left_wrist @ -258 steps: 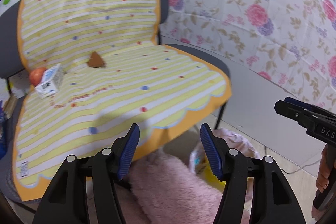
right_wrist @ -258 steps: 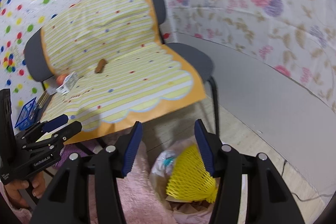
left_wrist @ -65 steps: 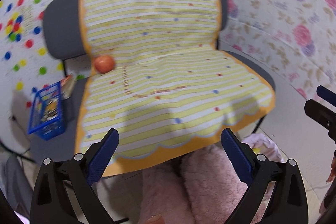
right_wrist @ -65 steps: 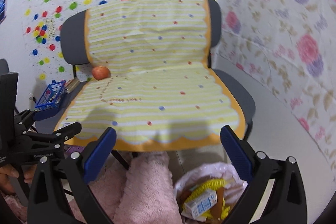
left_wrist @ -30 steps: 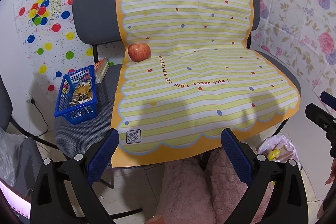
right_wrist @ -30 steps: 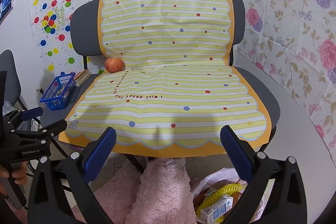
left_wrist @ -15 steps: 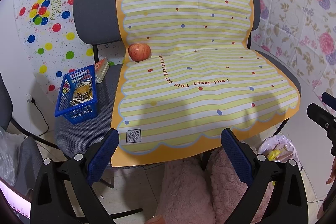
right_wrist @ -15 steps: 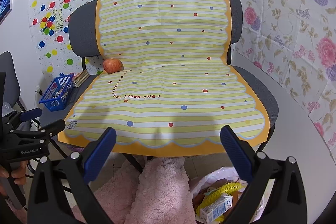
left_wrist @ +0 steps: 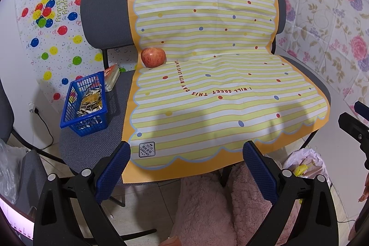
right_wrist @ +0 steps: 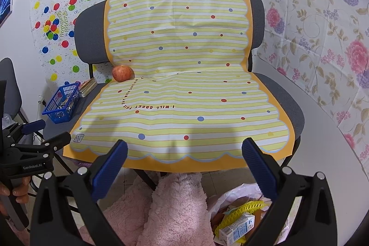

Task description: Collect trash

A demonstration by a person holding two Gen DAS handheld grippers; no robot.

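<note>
A white plastic trash bag (right_wrist: 233, 197) sits on the floor at the lower right and holds a small milk carton (right_wrist: 237, 228), yellow foam netting (right_wrist: 244, 209) and brown scraps. The bag also shows in the left wrist view (left_wrist: 304, 164). My left gripper (left_wrist: 186, 167) is open and empty, in front of the seat's near edge. My right gripper (right_wrist: 184, 163) is open and empty, above the bag and the seat edge. A red apple (left_wrist: 153, 57) rests at the back left of the striped yellow mat (left_wrist: 219, 93); it shows too in the right wrist view (right_wrist: 122, 73).
Grey chairs stand side by side under the mat (right_wrist: 184, 112). A blue basket (left_wrist: 85, 103) with foil wrappers sits on the left seat, with a stack of booklets (left_wrist: 111, 76) behind it. Pink fleece legs (right_wrist: 175, 206) fill the bottom middle. Papered walls stand behind and to the right.
Over the last second both grippers stay open and almost still. Since 8.6 seconds ago the carton and the brown scrap have left the mat, and the carton now lies in the bag.
</note>
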